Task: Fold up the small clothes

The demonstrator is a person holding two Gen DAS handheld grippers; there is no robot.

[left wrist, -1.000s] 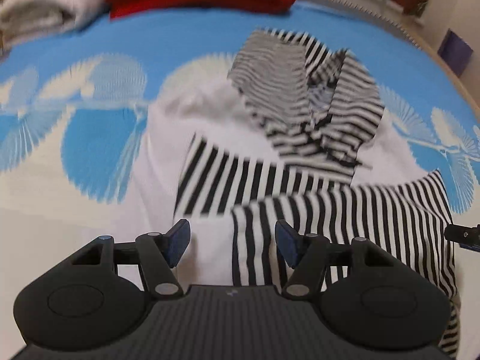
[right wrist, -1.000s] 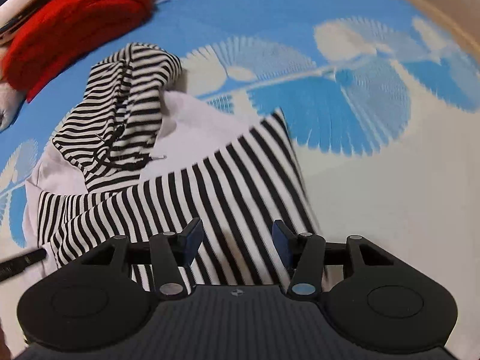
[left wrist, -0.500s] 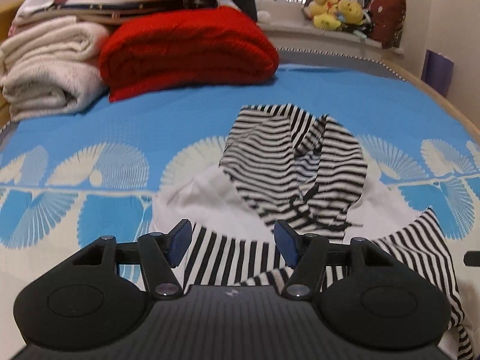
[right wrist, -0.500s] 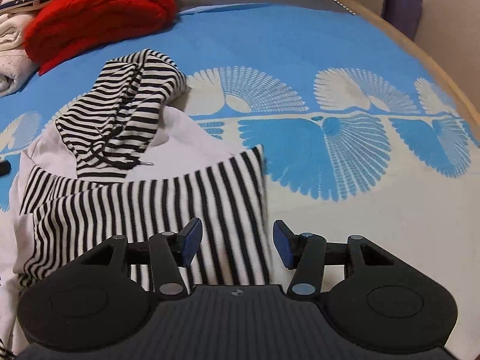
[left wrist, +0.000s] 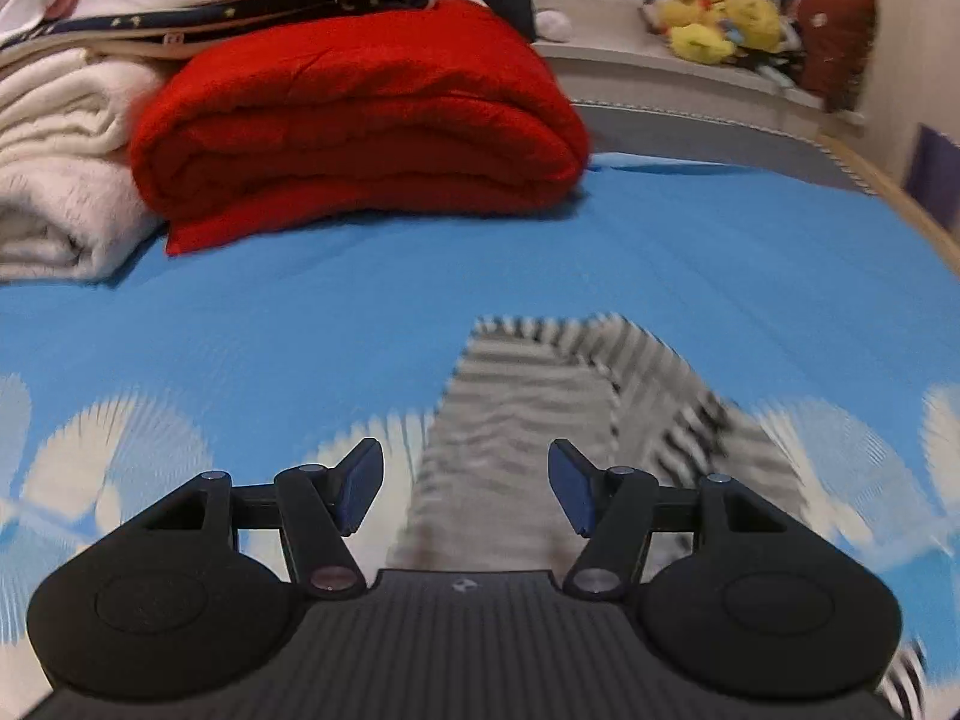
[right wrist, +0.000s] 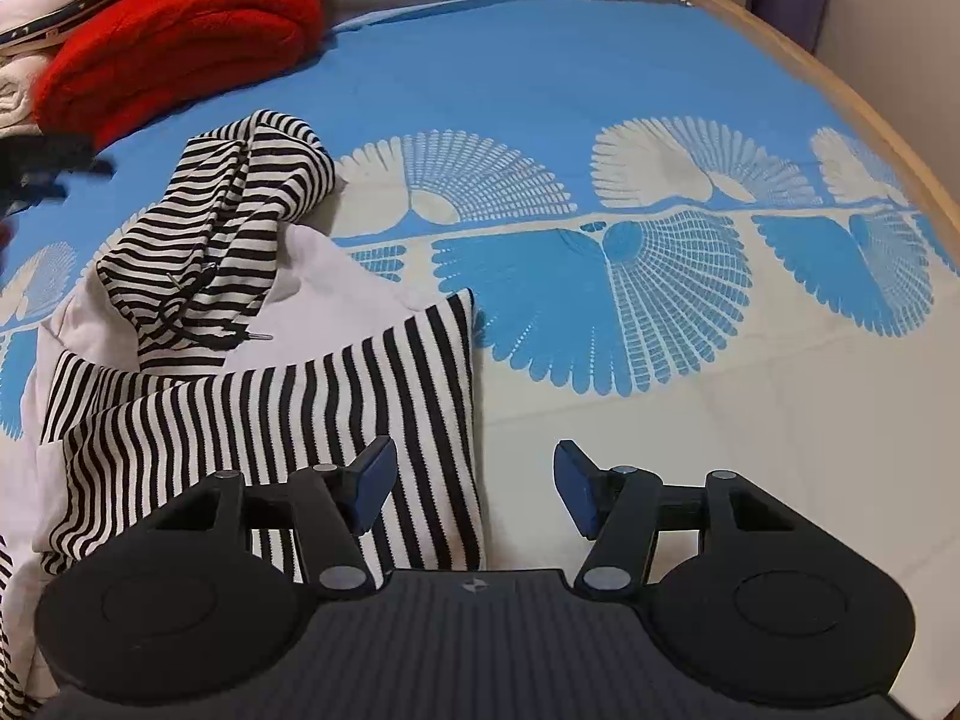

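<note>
Next fold, judged: pinch the hoodie (right wrist: 252, 396) at a hem corner, lift low, lay it flat so the sleeves stay put. Right gripper (right wrist: 474, 489) wide, empty, hoodie under its left finger. Left gripper (left wrist: 465, 489) wide, empty; hood (left wrist: 540, 384) blurred just ahead.

The hooded top (right wrist: 258, 360) lies on the bed (right wrist: 600, 90), at the near left; folded blankets (right wrist: 180, 30) are stacked far left behind it.
</note>
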